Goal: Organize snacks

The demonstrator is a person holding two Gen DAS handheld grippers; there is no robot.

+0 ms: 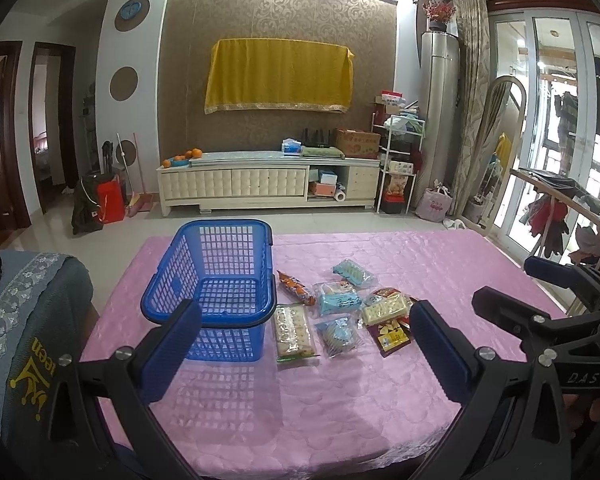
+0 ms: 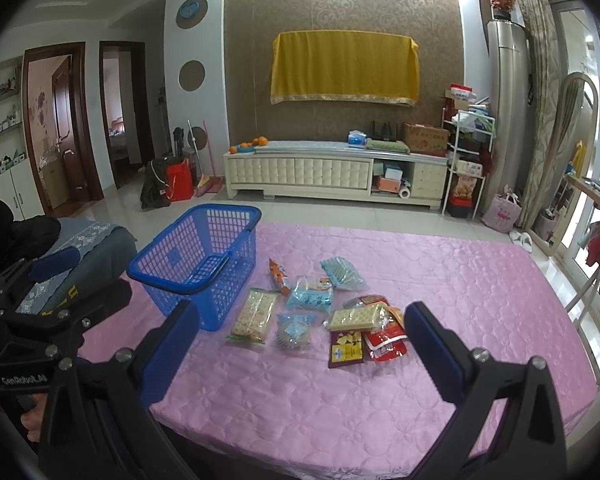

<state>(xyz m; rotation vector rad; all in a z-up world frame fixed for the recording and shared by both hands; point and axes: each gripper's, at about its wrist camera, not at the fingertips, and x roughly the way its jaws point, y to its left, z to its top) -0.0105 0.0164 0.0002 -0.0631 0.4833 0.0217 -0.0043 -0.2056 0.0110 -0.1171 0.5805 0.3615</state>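
Note:
An empty blue plastic basket (image 1: 216, 276) (image 2: 204, 256) stands on the pink tablecloth (image 1: 340, 400) (image 2: 460, 300). Right of it lie several snack packets: an orange packet (image 1: 296, 288) (image 2: 279, 273), a long cracker pack (image 1: 293, 330) (image 2: 254, 314), blue-wrapped packs (image 1: 338, 300) (image 2: 310, 296), a pale cracker pack (image 1: 384, 310) (image 2: 358, 317) on red bags (image 2: 384, 342). My left gripper (image 1: 306, 344) is open and empty, held above the table's near part. My right gripper (image 2: 302, 342) is open and empty, held likewise; it also shows at the right of the left wrist view (image 1: 540, 300).
A chair with a grey-blue cover (image 1: 28, 340) (image 2: 80, 248) stands at the table's left. Beyond the table are tiled floor and a white TV cabinet (image 1: 268, 182) (image 2: 332, 174). A wooden rack with clothes (image 1: 568, 216) stands at the right.

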